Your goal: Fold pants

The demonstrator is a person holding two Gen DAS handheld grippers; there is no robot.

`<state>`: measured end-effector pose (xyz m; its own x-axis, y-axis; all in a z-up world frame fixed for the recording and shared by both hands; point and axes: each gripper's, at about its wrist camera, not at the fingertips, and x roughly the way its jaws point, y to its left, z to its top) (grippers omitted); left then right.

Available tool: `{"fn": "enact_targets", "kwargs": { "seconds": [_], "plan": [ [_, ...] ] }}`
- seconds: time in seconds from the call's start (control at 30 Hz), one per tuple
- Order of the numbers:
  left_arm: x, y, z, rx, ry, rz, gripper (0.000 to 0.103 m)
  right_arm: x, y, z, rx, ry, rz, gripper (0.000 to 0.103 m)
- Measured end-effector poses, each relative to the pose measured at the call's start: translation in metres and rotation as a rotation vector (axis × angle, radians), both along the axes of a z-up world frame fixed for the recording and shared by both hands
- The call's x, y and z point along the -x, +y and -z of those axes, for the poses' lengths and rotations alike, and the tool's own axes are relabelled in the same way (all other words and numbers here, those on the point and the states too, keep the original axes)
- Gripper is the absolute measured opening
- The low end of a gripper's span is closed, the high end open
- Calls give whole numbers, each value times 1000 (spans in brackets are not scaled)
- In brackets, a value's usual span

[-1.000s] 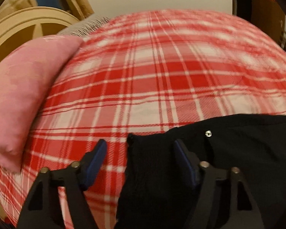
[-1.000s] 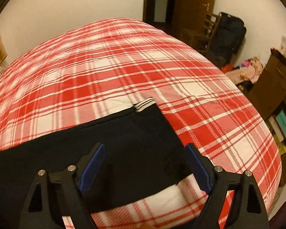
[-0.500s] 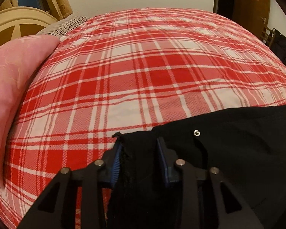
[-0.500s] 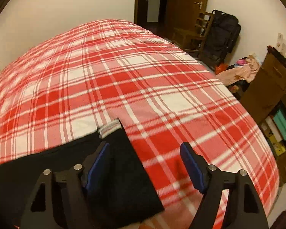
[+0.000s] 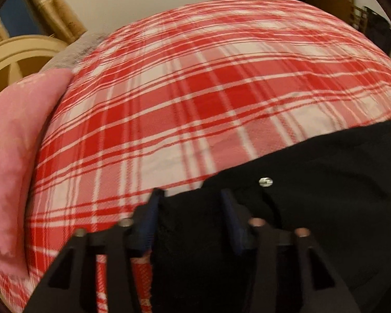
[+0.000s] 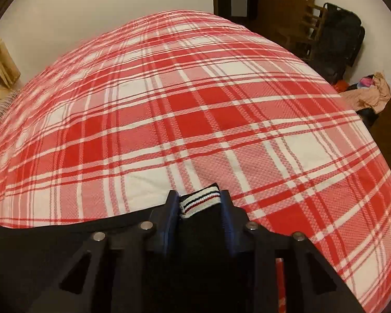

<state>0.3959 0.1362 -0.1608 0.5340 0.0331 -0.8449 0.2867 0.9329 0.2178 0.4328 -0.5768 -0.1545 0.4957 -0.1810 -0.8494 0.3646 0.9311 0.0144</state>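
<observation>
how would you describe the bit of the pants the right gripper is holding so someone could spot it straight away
Start at the big red and white plaid bedspread and find the black pants lying along its near edge. Follow them to the end clamped in the right gripper. There sits a small ribbed cuff, white with thin black and red stripes, the only pale patch on the dark cloth.

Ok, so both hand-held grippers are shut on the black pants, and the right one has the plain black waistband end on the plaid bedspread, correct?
Not quite. The right wrist view shows the right hand-held gripper shut on the striped cuff of the black pants, white with dark and red stripes, not a plain black waistband. The rest holds: the left hand-held gripper is also shut on the pants, over the plaid bedspread.
</observation>
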Motion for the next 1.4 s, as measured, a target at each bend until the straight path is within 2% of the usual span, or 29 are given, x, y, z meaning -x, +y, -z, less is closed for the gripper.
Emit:
{"fn": "enact_targets", "kwargs": {
  "seconds": [0.03, 0.07, 0.1, 0.43, 0.73, 0.83, 0.93, 1.1, 1.23, 1.27, 1.33, 1.4],
  "plan": [
    [1, 0, -2, 8, -3, 12, 27, 0, 3, -1, 11, 7, -2, 27],
    [2, 1, -5, 22, -16, 11, 23, 2, 6, -4, 27, 7, 1, 12],
    [3, 3, -9, 30, -24, 1, 23, 5, 7, -9, 39, 2, 7, 9],
    [43, 18, -62, 150, -160, 19, 22, 60, 21, -66, 86, -68, -13, 9],
    [102, 39, -104, 272, -293, 44, 22, 153, 27, -114, 67, -194, 5, 8],
    [134, 51, -103, 336, -317, 46, 22, 186, 27, -112, 50, -205, 16, 8],
    [167, 59, -91, 387, -322, 48, 22, 218, 25, -94, 27, -185, 33, 8],
    [206, 64, -58, 430, -299, 41, 22, 260, 27, -48, -17, -102, 57, 8],
    [218, 71, -33, 454, -275, 9, 22, 273, 32, -21, -5, -28, 38, 9],
    [218, 72, -31, 460, -275, 3, 22, 274, 36, -21, 16, -13, 30, 11],
    [223, 73, -31, 478, -282, 2, 22, 274, 48, -33, 100, -8, 25, 24],
    [222, 69, -36, 463, -297, 16, 22, 275, 74, -59, 186, -45, -16, 57]
  ]
}}
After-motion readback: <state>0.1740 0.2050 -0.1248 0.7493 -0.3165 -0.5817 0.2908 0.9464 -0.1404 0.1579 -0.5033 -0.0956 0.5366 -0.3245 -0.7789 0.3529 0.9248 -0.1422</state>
